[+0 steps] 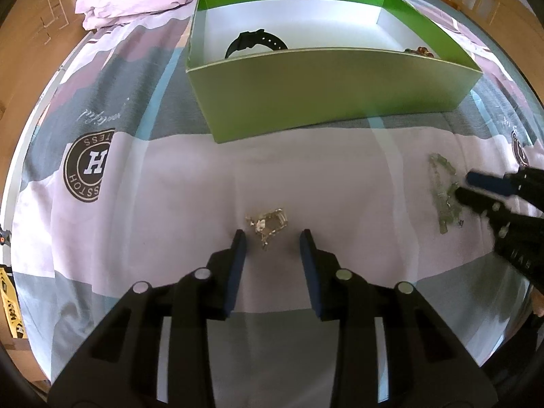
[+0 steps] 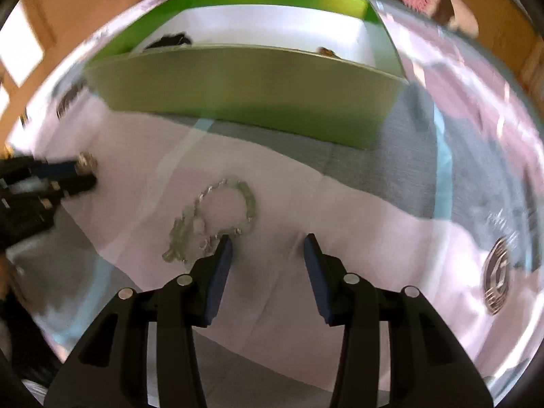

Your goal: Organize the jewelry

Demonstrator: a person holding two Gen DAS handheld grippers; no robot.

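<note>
We find the left tool (image 1: 272, 234) with its jaws apart, nothing clamped, the small gold-toned trinket (image 1: 267, 225) lying on the bed sheet (image 1: 170, 204) just at and between the fingertips. In our judgement the step in hand is the pickup of this piece: the tips want to settle lower onto the sheet so both pads straddle the bulk of the piece, not its loose tail, before closing; a shallow pinch would likely gather fabric or let it slip. The right tool (image 2: 267, 241) likewise stands with jaws apart and empty; the pale green beaded bracelet (image 2: 217, 217) lies mostly to the left of its gap, its near strand touching the left finger (image 2: 222, 248). We advise shifting that tool leftward over one strand before closing. Farther off, the green box (image 1: 326, 85) stands open on the bed, already holding a black watch (image 1: 255, 44) at left and a brown beaded item (image 1: 420, 51) at right; both pieces need to clear its near wall.
</note>
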